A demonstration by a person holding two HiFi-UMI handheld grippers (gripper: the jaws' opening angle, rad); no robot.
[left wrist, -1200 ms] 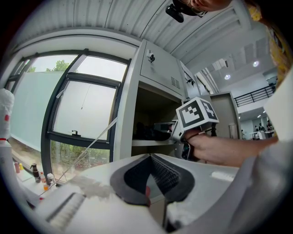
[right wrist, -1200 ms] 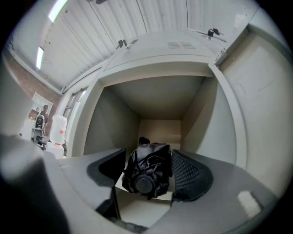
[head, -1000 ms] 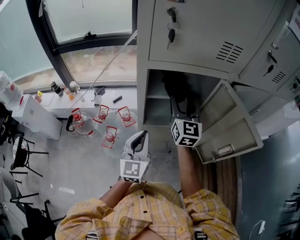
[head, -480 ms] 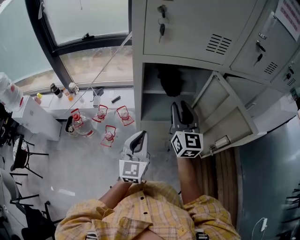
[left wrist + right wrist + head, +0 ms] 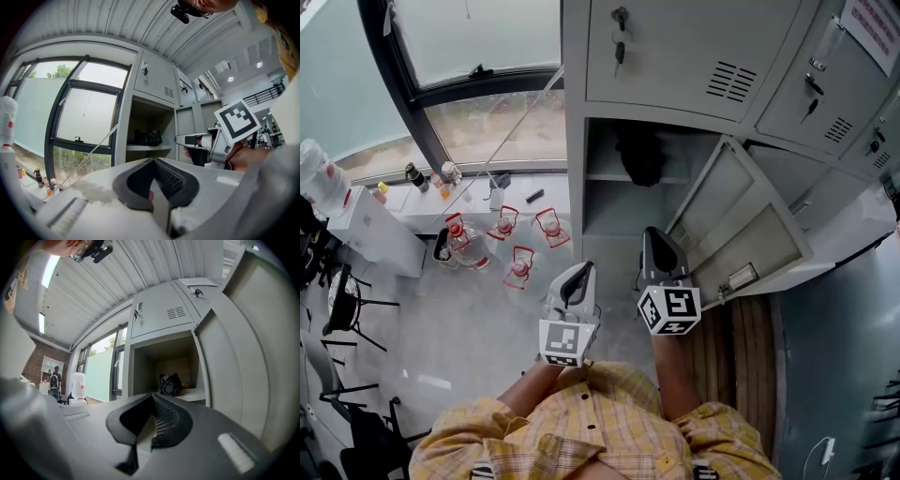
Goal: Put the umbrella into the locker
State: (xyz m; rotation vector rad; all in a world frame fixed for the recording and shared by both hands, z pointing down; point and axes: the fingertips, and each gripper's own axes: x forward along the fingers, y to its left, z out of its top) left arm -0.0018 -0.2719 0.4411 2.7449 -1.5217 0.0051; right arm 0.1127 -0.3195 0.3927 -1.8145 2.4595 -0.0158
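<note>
The black folded umbrella [image 5: 639,155] lies on the shelf inside the open grey locker [image 5: 577,178]; it also shows in the left gripper view [image 5: 147,138] and the right gripper view [image 5: 169,384]. My right gripper [image 5: 654,234] is outside the compartment, in front of its lower part and apart from the umbrella. Its jaws have just been closing and now stand shut [image 5: 151,397] with nothing between them. My left gripper [image 5: 584,269] hangs to the left of it, shut and empty [image 5: 153,160]. The right gripper [image 5: 185,139] also shows in the left gripper view.
The locker door [image 5: 741,230] stands swung open to the right. A closed door with keys [image 5: 619,42] is above the compartment. Several water jugs with red handles [image 5: 520,267] stand on the floor at left, below a windowsill with bottles [image 5: 417,176]. Chairs [image 5: 342,309] are far left.
My right gripper has drawn back out of the locker toward me, and its jaws have gone from open to shut. The umbrella stays on the shelf. The left gripper has hardly shifted.
</note>
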